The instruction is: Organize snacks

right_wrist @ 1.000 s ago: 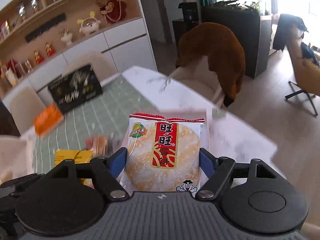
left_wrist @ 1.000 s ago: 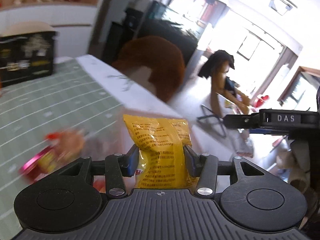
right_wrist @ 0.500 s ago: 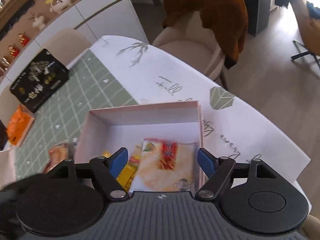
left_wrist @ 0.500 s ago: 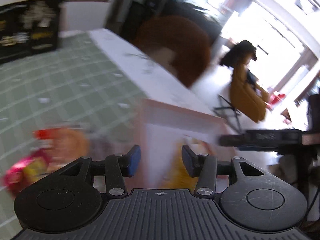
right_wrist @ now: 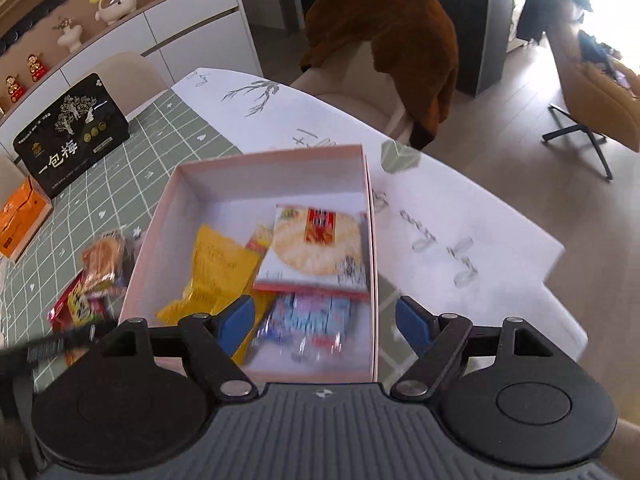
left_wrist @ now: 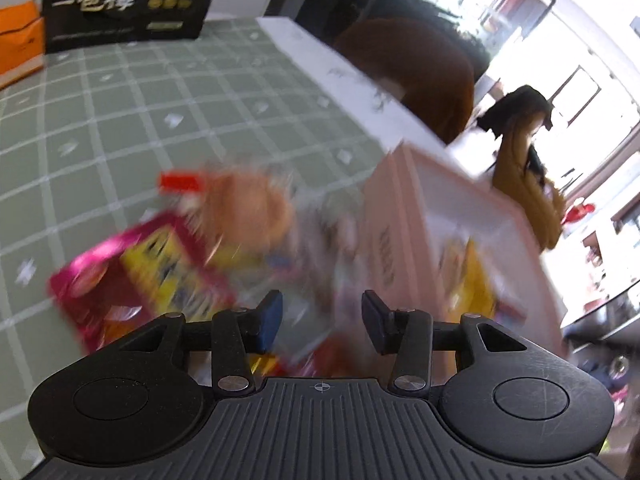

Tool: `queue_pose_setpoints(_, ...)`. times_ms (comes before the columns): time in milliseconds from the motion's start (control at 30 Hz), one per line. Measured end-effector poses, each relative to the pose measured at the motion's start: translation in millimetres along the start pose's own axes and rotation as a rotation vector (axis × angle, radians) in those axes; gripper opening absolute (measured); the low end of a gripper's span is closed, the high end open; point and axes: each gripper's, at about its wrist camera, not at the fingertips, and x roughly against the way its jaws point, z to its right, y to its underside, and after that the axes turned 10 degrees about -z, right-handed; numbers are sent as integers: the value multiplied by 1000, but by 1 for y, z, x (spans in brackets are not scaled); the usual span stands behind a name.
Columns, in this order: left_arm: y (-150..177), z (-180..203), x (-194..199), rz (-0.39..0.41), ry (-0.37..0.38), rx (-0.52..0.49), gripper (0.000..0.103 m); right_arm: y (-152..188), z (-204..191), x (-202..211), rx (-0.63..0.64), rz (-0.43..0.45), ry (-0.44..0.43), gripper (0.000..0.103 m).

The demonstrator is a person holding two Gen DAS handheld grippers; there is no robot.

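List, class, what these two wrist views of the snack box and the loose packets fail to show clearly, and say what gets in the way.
- Left wrist view: motion blur smears the loose packets on the green cloth; their print is unreadable.
- Left wrist view: the pink box hides most of its contents behind its near wall.
- Right wrist view: the blue packet is blurred, and the rice cracker pack covers its top.
- Right wrist view: the right gripper body cuts off the box's near edge.
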Motion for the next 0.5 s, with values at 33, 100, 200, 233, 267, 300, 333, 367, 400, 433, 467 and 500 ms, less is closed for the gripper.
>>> queue_pose_setpoints(33, -10, 1, -6, -11, 22, 3, 49, 7, -2, 3, -2, -2, 1, 78)
queue_pose_setpoints(100, -22, 14, -23, -68, 25, -16, 48, 18, -5, 5, -2, -11, 10, 78)
queue_pose_setpoints(200, -30, 23, -41, -80, -19, -106, 22, 34, -12, 6, -2, -24, 29, 78)
queue_pose_setpoints(233, -30, 25, -41, -78, -29, -129, 22, 39, -14, 6, 1, -28, 35, 78)
queue_pose_setpoints(267, -27, 25, -39, -83, -17, -137, 21, 43, -16, 6, 5, -31, 47, 78)
queue_pose_setpoints(300, -23, 23, -36, -91, -4, -141, 21, 47, -18, 6, 9, -31, 59, 78)
queue_pose_setpoints(333, -18, 21, -33, -97, 11, -147, 21, 52, -20, 7, 13, -31, 68, 78)
queue_pose_setpoints(367, -13, 21, -29, -102, 19, -156, 21, 56, -21, 8, 18, -32, 72, 78)
queue_pose_setpoints(400, -3, 20, -22, -111, 24, -169, 20, 60, -22, 8, 26, -35, 70, 78)
queue_pose_setpoints(433, 6, 17, -18, -120, 28, -179, 21, 64, -24, 8, 37, -42, 67, 78)
queue_pose_setpoints(467, 15, 14, -13, -127, 43, -179, 21, 68, -26, 7, 46, -49, 65, 78)
queue_pose_setpoints(500, 25, 7, -7, -131, 60, -167, 21, 70, -28, 5, 56, -57, 64, 78)
